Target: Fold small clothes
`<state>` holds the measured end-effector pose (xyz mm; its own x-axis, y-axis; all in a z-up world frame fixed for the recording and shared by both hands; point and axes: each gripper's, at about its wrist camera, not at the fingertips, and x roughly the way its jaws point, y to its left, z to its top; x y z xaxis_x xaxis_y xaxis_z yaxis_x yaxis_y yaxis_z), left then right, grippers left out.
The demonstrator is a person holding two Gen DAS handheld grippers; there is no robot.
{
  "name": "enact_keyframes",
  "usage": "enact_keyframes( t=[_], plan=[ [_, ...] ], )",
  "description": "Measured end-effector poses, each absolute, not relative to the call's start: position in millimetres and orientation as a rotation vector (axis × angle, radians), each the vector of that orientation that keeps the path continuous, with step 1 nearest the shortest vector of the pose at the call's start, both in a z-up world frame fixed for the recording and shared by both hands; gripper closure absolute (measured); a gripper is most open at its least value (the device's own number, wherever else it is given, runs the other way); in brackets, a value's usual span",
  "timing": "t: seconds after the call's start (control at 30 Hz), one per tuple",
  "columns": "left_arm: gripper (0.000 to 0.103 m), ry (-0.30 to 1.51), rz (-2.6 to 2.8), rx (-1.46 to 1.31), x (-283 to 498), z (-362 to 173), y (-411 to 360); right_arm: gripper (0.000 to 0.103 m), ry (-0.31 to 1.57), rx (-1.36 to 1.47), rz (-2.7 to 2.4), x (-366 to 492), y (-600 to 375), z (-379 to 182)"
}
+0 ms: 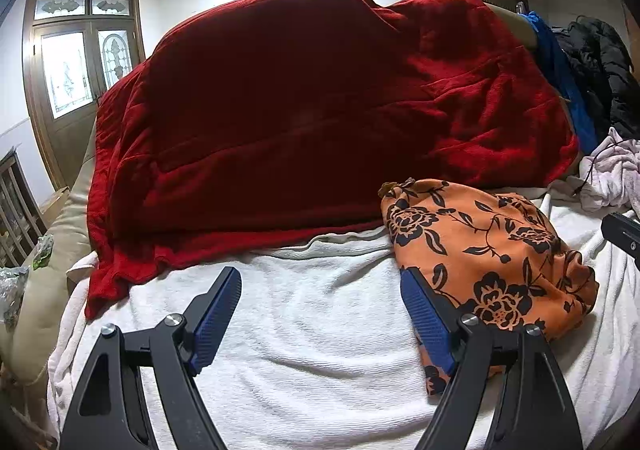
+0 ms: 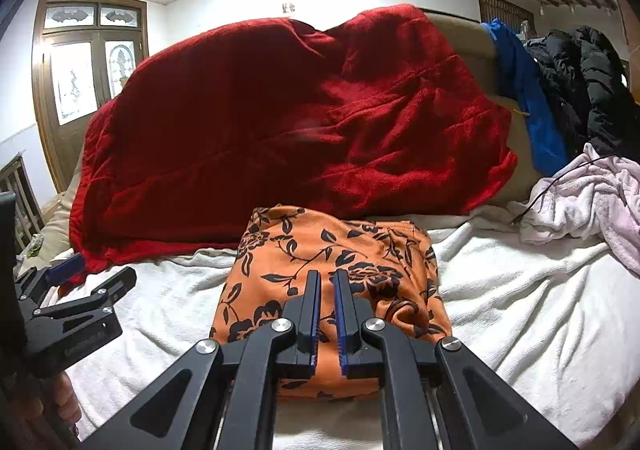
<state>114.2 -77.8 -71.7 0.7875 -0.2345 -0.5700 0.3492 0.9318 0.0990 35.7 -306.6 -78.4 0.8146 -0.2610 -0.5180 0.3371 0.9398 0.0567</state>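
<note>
An orange garment with black flowers [image 2: 344,258] lies folded in a compact bundle on the white towel [image 2: 520,310]; it also shows in the left wrist view [image 1: 492,250]. My right gripper [image 2: 327,282] hovers over the garment's near half, its jaws nearly together with a thin empty gap, holding nothing. My left gripper [image 1: 320,290] is wide open over the bare towel [image 1: 312,330], its right finger [image 1: 424,314] at the garment's left edge. The left gripper also shows at the left of the right wrist view [image 2: 96,274].
A big red blanket [image 1: 320,109] covers the sofa back behind the towel. A pale pink cloth [image 2: 592,201] with a black cable, a blue garment [image 2: 528,97] and a black jacket [image 2: 580,81] lie at the right. A wooden door [image 1: 80,61] stands far left.
</note>
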Motion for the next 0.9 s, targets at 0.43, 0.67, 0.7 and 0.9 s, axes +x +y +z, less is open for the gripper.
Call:
enact_keyframes(
  t=[0.43,0.67,0.7,0.9],
  plan=[
    [0.021,0.623,-0.35,0.186,115,-72,-82,0.094,0.537,0.129,-0.359,33,-310,-78],
    [0.021,0.697,-0.417,0.211,116,-86,-92,0.094,0.632,0.247,-0.399,36,-348,-92],
    [0.021,0.715,-0.425,0.216,117,-89,-94,0.094,0.645,0.285,-0.384,36,-355,-96],
    [0.021,0.795,-0.416,0.27,120,-115,-111,0.094,0.798,0.323,-0.362,52,-365,-129]
  ],
)
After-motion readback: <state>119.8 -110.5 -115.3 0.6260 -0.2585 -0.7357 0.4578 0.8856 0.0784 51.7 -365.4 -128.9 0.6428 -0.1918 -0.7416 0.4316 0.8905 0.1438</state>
